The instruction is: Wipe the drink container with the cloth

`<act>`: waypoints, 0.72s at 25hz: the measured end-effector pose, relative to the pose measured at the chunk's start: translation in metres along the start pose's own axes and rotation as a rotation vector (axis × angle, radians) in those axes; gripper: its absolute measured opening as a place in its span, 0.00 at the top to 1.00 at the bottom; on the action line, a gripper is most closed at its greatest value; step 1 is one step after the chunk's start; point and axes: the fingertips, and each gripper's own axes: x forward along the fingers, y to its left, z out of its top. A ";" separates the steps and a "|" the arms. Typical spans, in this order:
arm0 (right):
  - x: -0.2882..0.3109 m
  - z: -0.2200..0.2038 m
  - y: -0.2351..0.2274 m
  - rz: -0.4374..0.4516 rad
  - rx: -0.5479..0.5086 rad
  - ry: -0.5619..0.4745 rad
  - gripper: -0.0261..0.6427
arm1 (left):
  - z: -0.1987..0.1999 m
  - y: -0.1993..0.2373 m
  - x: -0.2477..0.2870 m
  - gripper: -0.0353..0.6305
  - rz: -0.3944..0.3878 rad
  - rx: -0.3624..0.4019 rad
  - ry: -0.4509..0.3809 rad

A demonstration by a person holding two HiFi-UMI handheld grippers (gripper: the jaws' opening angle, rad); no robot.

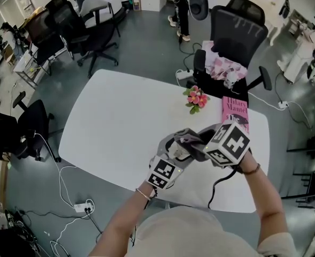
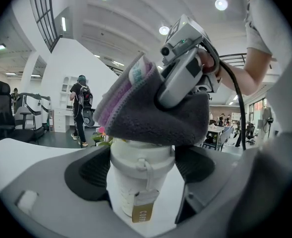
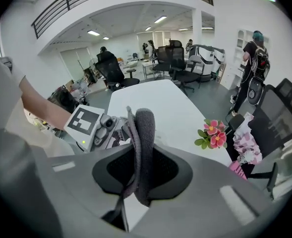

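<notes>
A white drink container [image 2: 136,182] with a lid and a brown tag stands upright between the jaws of my left gripper [image 2: 141,170], whose pads press on its sides. A grey cloth [image 2: 155,118] with a pink inner fold lies over the container's lid. My right gripper [image 3: 142,170] is shut on this cloth [image 3: 141,148] and comes down on it from above. In the head view both grippers meet over the table's near edge, left gripper [image 1: 179,153] and right gripper [image 1: 204,141], with the cloth [image 1: 188,138] bunched between them. The cup is hidden there.
The white table [image 1: 125,122] carries pink flowers [image 1: 196,98] and a pink book [image 1: 235,113] at its far right. Behind them stands a black office chair [image 1: 237,31] with a pink-patterned cloth. A power strip [image 1: 82,206] and cables lie on the floor at left.
</notes>
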 end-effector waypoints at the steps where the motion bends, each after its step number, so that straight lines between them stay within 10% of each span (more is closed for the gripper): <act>1: 0.003 0.000 0.000 -0.006 -0.015 0.015 0.86 | 0.000 0.000 0.000 0.33 0.000 0.000 0.001; 18: 0.010 -0.003 -0.018 -0.041 -0.023 0.069 0.86 | 0.001 0.001 -0.001 0.34 -0.003 0.005 -0.002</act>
